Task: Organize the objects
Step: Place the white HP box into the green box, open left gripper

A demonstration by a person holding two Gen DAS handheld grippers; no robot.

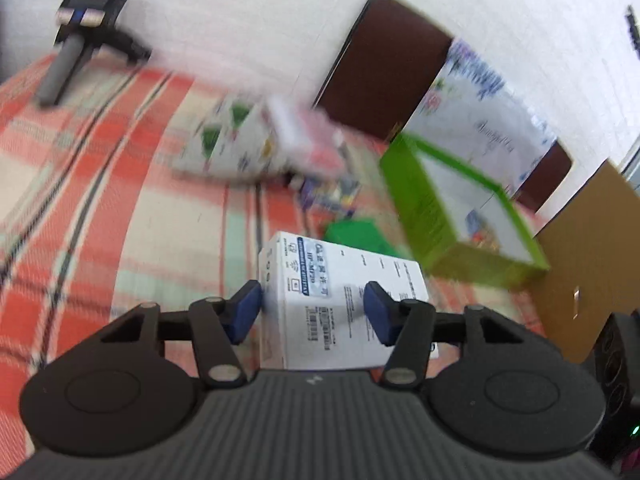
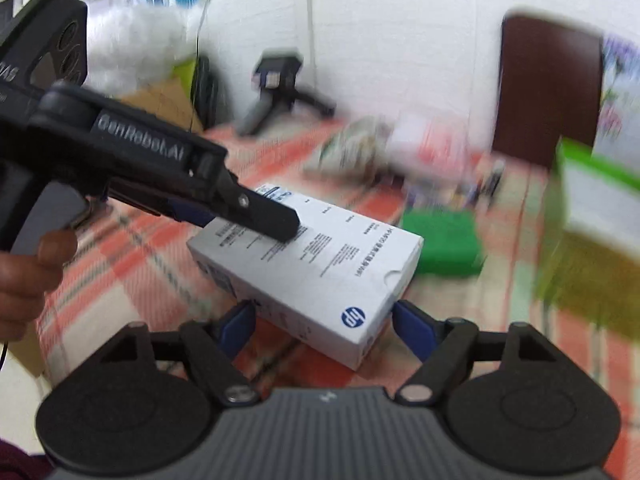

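Note:
A white HP box [image 1: 344, 300] lies on a red plaid cloth [image 1: 100, 184]. My left gripper [image 1: 314, 312] has its blue pads on both sides of the box, the left pad against its side, the right pad over its top face. In the right wrist view the same box [image 2: 316, 272] sits between the pads of my right gripper [image 2: 324, 324], near its end with the blue logo. The left gripper [image 2: 256, 216] reaches in from the left over the box's far end. Both views are blurred.
A lime green box [image 1: 460, 208] stands to the right, a small green block [image 1: 360, 236] beyond the white box. A patterned carton [image 1: 232, 144], a brown cardboard box [image 1: 592, 264], a dark brown board [image 1: 384, 68] and a small tripod [image 1: 84, 28] lie further back.

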